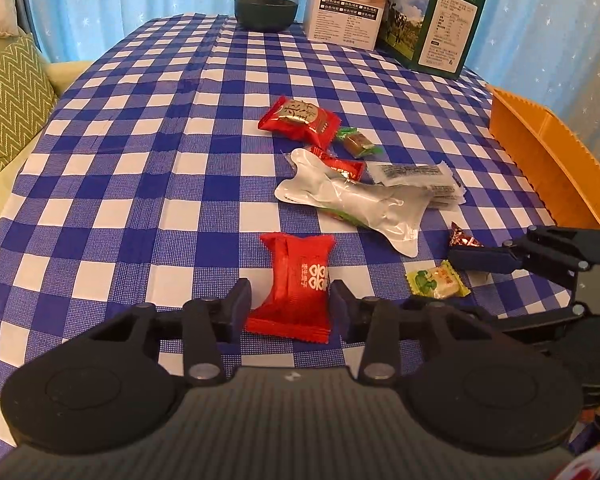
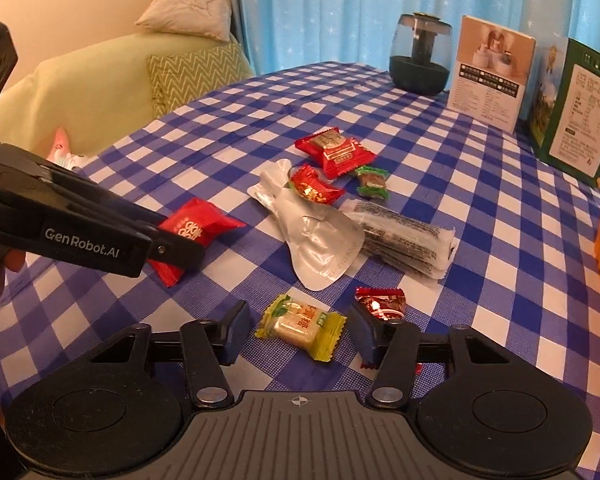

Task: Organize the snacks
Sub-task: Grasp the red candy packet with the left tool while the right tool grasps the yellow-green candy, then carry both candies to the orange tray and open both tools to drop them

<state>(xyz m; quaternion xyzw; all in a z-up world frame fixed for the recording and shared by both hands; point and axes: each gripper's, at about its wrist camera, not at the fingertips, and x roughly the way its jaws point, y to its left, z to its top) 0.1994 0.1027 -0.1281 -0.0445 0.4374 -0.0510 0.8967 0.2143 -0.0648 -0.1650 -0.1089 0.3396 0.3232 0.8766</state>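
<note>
While your left gripper (image 1: pixel 290 306) sits low in the centre of its own view, its fingers (image 1: pixel 240 300) stand on either side of a red candy packet (image 1: pixel 296 284); the pads look very close to the wrapper's edges, but you cannot tell whether they press on it. From the right wrist view the same packet (image 2: pixel 198 226) shows at middle left, partly behind that gripper's dark fingers. Your right gripper (image 2: pixel 300 326) has its fingers apart around a yellow-green candy (image 2: pixel 302 326) lying on the checked tablecloth (image 2: pixel 480 216), with clear gaps on both sides, so nothing is clamped. Just right of it, a small dark red candy (image 2: pixel 382 300) touches the right finger. Higher, in the middle of the frame, lie a silver pouch (image 2: pixel 320 240), a clear printed packet (image 2: pixel 404 236), two more red snacks and a green-wrapped sweet (image 2: pixel 372 182). An orange tray (image 1: pixel 548 160) stands at the right edge of the left wrist view.
</note>
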